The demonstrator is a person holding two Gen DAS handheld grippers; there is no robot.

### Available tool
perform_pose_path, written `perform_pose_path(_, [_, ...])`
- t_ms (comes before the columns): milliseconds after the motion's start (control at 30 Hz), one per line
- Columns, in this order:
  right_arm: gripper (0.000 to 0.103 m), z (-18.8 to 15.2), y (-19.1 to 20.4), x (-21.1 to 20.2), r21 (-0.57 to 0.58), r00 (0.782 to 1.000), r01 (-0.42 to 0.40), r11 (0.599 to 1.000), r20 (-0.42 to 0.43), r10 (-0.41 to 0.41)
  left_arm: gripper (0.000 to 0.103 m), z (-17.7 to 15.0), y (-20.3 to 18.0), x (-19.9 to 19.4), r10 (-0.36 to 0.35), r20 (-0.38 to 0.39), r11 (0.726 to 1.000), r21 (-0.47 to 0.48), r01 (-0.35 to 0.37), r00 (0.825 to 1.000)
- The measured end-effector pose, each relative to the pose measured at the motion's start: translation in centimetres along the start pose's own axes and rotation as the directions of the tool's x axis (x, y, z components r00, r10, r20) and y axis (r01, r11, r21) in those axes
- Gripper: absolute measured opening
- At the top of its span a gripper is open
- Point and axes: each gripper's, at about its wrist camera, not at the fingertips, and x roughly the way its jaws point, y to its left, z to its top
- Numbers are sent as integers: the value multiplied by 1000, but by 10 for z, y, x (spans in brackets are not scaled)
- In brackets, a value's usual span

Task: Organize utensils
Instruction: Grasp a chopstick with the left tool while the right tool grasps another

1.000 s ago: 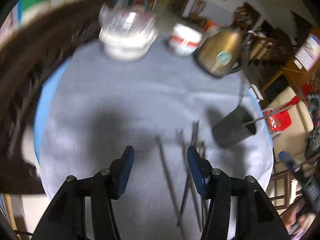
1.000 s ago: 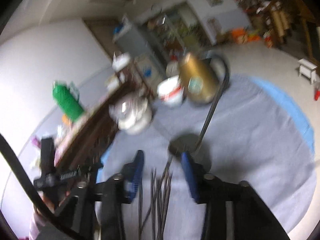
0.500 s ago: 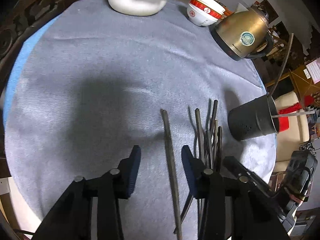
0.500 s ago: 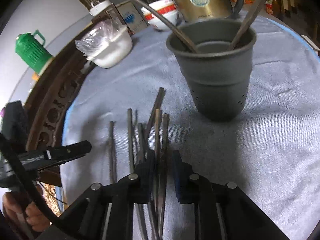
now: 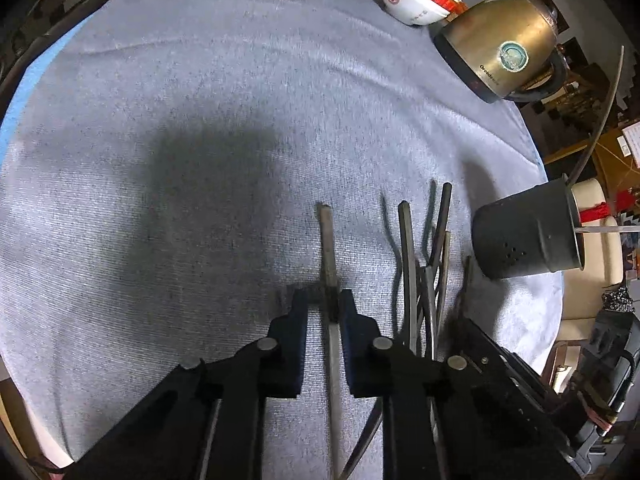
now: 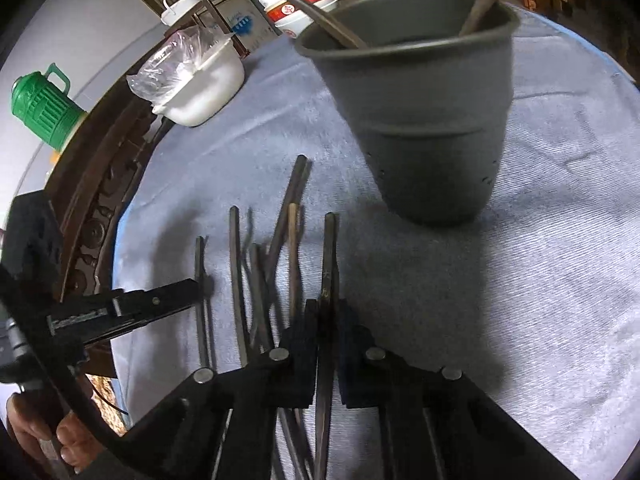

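Fingers [image 5: 346, 312] of the left gripper [image 5: 324, 304] have just been closing and now pinch one chopstick [image 5: 329, 240] lying on the counter [image 5: 200, 120]; the right gripper [image 6: 326, 314] clamps another chopstick [image 6: 329, 248]. Two, apparently, already stand in the holder cup [image 6: 424, 120]; several remain loose.

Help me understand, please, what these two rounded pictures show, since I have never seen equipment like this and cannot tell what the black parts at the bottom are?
There is no robot: a person carries a hand-held two-finger gripper in each hand, each with a wide-angle camera looking along its fingers. One picture comes from the left gripper, the other from the right gripper; the black parts are their fingers.

Both look down on a round table with a grey cloth. On it lie loose dark chopsticks beside a grey utensil cup that already holds some utensils. Further back stand a brass-coloured kettle, a red and white bowl and a white pot.

Both grippers' jaws have just been closing. The left has shut on the lone chopstick, the right on the rightmost chopstick of the pile.
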Motion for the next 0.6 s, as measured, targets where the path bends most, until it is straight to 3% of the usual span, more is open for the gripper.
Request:
perform_pose_path(300, [9,-10,-9,-13,-55,994,67,996,-77,-71,8,-19,-6,-2,35,-21,989,144,-32,999])
perform_pose_path(433, [11,-7,-9,-12,-59,991,81,995,-101,-86,8,-13,-1,-3,29,-56,991,135,-21,998])
perform_pose_path(567, [11,3,-4,-8,-43,989,115,992,-89,-118,31,4,1,-2,31,-50,996,90,-26,998])
perform_pose_path(600, [11,7,-3,-7,-48,988,128,991,-86,-132,31,8,0,-1,42,-44,996,84,-38,998])
